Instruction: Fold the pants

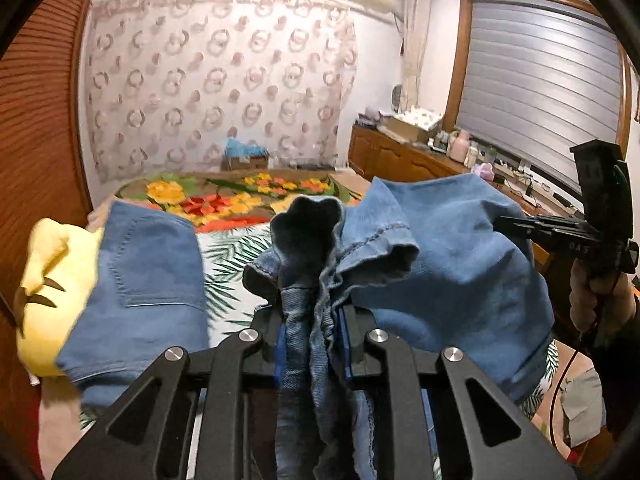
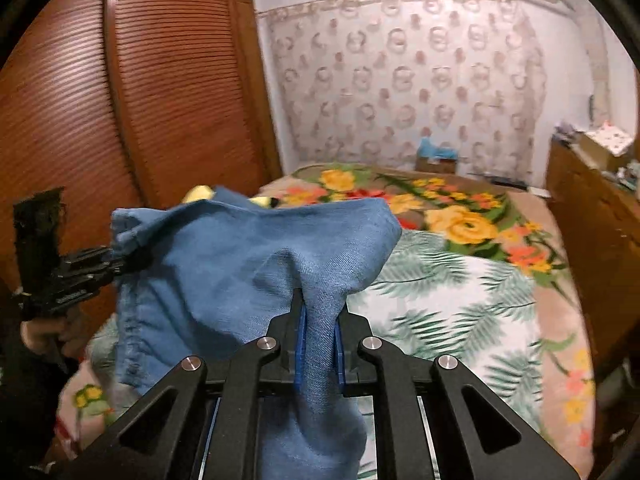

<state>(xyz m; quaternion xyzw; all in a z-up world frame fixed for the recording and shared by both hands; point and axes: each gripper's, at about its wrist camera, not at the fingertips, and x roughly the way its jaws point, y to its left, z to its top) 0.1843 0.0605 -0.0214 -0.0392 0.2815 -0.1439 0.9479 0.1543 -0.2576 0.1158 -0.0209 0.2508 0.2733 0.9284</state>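
Broadly, the bed (image 2: 460, 288) filled the room in front of me, its cover printed with green fronds near me and bright yellow and orange flowers further off. Above it hung the pants (image 1: 452, 256), blue denim, lifted clear of the cover and stretched between my two tools. In the left wrist view one part of the denim with a back pocket drooped to the left, against a yellow plush toy (image 1: 44, 280) at the bed's edge. The louvred wooden wardrobe (image 2: 140, 92) stood along the left of the bed, and a wooden dresser (image 1: 404, 156) with clutter sat under the window blind.

My left gripper (image 1: 310, 320) had its fingers (image 1: 280, 340) drawn nearly together, pinching a bunched, gathered fold of the pants. My right gripper (image 2: 320, 336) likewise had its fingers (image 2: 300, 344) close together on a smoother ridge of denim, the cloth trailing down behind them
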